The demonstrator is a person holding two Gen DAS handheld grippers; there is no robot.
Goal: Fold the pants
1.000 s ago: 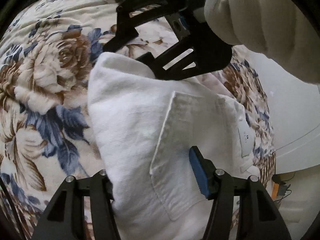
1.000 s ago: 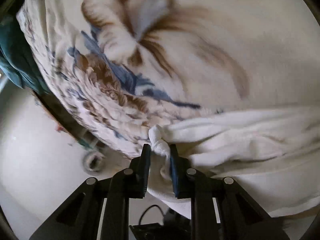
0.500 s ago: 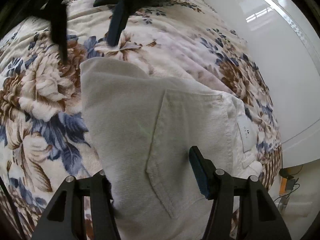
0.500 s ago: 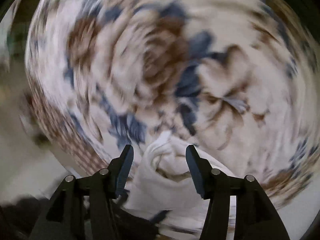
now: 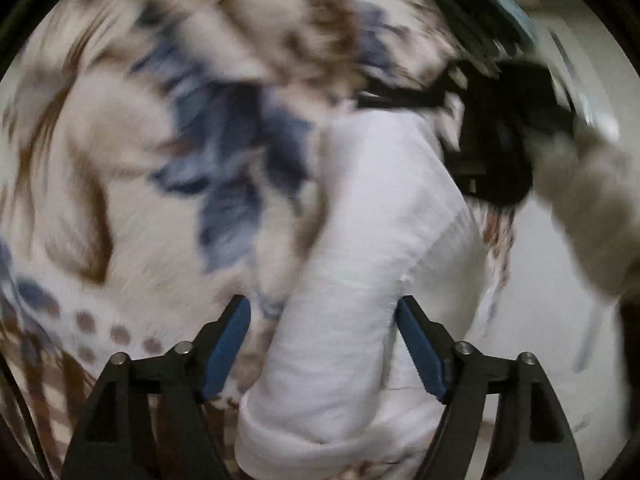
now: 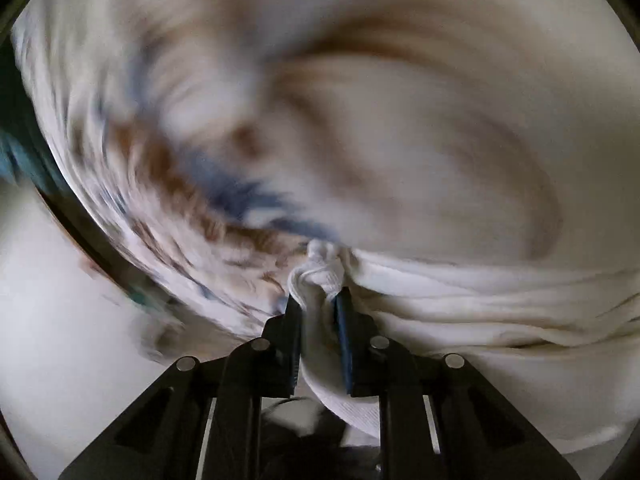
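Both my views are smeared by motion, so the floral pattern of the cream, brown and blue bedspread [image 5: 168,152] reads only as streaks, and in the right wrist view it is little more than swirls of colour. The white cotton pants [image 5: 360,280] lie folded on that bed; in the left wrist view they run as a long pale bundle from the bottom edge up toward the upper right, and their lower end is cut off by the frame.

My left gripper [image 5: 324,344] is spread wide, its blue pads either side of the bundle. I cannot tell whether either pad touches the cloth.

My right gripper [image 6: 318,316] is clenched on a bunched corner of the pants, a knot of fabric poking out just above the fingertips, with the rest of the cloth stretching off to the right in soft ridges. Below the pads the fabric sags and hides what lies under it.

Only the left wrist view shows my right gripper from outside: a dark blurred block at the far end of the bundle, held by my hand in a white knitted glove [image 5: 588,208]. Only the right wrist view shows the pinch itself. A teal patch [image 6: 20,156] at its left edge is too blurred to identify.
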